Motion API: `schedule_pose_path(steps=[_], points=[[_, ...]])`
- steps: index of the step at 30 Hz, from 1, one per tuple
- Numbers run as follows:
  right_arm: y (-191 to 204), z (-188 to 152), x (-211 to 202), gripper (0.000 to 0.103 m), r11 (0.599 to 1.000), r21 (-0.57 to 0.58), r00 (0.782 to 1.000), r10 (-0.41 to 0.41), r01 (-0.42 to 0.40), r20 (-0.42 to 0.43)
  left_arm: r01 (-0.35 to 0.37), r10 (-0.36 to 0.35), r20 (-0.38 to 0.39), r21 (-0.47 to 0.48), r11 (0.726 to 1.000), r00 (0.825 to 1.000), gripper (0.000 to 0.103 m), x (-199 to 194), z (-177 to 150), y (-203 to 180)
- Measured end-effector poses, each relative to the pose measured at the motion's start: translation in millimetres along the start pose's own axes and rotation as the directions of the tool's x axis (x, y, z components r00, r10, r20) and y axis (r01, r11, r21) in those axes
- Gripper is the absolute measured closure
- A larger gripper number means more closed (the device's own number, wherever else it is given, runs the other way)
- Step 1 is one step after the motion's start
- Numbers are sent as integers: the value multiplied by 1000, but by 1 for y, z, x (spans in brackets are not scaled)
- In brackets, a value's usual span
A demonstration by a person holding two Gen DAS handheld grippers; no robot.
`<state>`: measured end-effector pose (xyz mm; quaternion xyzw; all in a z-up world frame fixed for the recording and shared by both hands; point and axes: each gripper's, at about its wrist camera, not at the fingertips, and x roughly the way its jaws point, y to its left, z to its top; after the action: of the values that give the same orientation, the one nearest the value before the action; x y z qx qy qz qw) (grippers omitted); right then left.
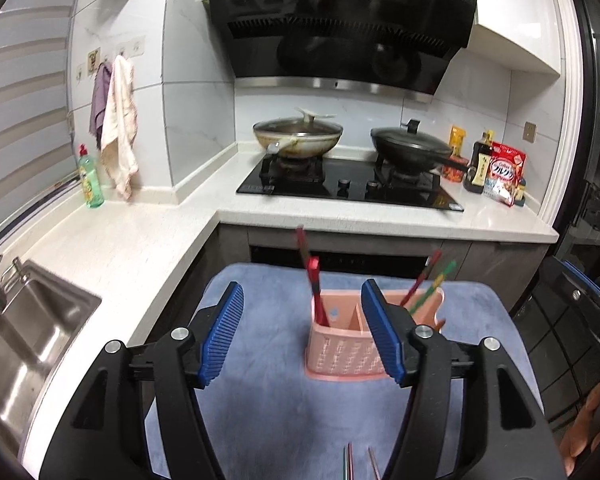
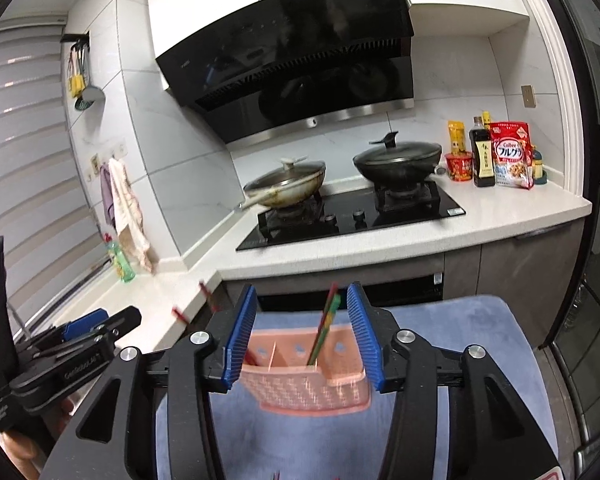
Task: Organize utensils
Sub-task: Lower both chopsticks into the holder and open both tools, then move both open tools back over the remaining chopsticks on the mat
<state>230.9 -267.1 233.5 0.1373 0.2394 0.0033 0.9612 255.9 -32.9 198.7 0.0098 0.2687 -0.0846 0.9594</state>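
Blue ribbed pads on the left gripper [image 1: 302, 334] and the right gripper [image 2: 302, 338] stand wide apart with nothing between them, both hovering over the pink holder [image 1: 342, 346], likely free for the loose sticks at the mat's [image 1: 260, 420] near edge. Red chopsticks [image 1: 314, 284] stand in its left compartment, leaning up and left; the green-and-red pair [image 2: 324, 326] stands further right, leaning up and right.

The right tool [image 2: 302, 338], spread wide, frames a pink caddy [image 2: 306, 386] holding chopsticks [image 2: 325, 330] upright.
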Motion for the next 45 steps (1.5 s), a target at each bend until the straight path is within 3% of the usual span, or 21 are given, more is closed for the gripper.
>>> schedule_pose_path(steps=[9,23,35,45], points=[[-5,-53,-32,55,999,-28,997,-26,24,-68,-47,47,-74,4,999,996,45,-16,-51,1],[-6,-109,-54,54,997,-57,987,-58,50,-153,-44,43,-176,-4,999,983,45,-27,-114,0],[-19,-177,-60,55,993,-70,955,-108,92,-278,-68,66,-295,6,998,953,45,-22,-183,11],[-21,-237,-65,55,992,-77,914,-118,95,-389,-79,80,-377,17,997,923,45,-27,-235,17]])
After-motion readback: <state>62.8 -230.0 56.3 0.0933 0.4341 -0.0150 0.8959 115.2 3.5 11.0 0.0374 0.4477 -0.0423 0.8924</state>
